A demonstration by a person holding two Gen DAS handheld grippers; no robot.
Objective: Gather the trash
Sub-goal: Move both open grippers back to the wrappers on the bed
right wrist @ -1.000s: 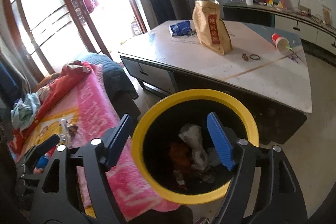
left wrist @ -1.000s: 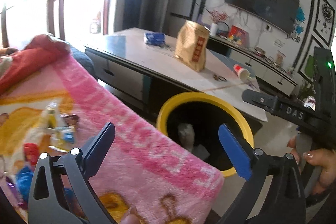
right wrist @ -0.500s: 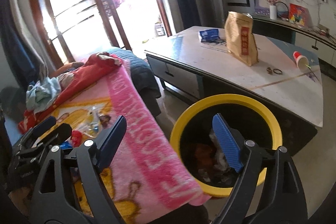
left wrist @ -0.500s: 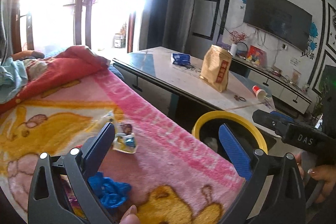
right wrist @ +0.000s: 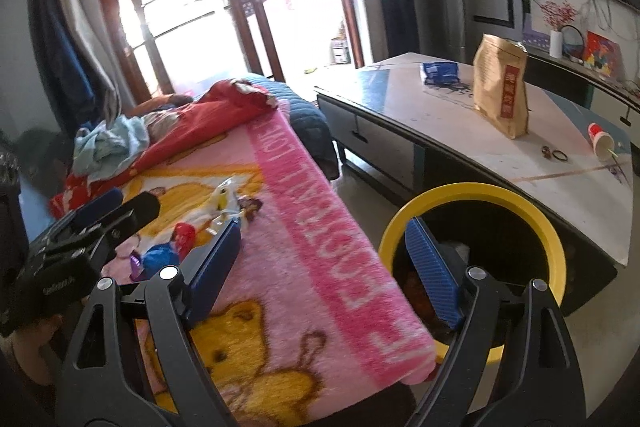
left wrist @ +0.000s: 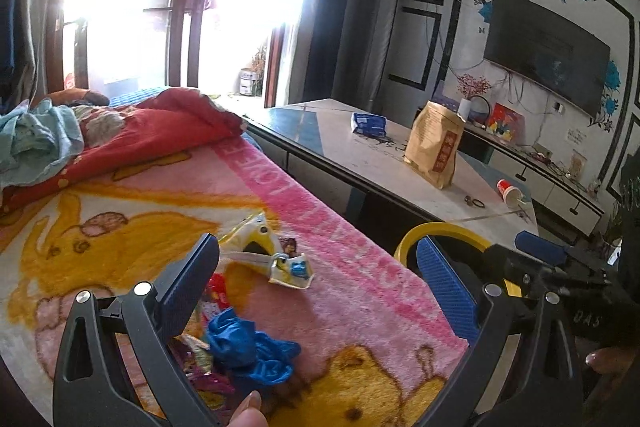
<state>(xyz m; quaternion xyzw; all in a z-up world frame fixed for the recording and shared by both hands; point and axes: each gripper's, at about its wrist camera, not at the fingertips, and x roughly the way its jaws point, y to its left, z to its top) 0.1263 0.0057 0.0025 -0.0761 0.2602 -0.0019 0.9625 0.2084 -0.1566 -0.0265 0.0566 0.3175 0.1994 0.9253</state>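
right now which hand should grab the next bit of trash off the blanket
Left. Its open tool points at the wrappers and blue glove on the blanket; the right tool, also open, sits nearer the bin.

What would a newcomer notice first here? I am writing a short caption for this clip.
The bright pink cartoon blanket fills the foreground, with crumpled wrappers and a blue wad lying on it between the open left tool. Just past the blanket's edge stands a yellow-rimmed black bin, with a brown paper bag upright on the low table behind.
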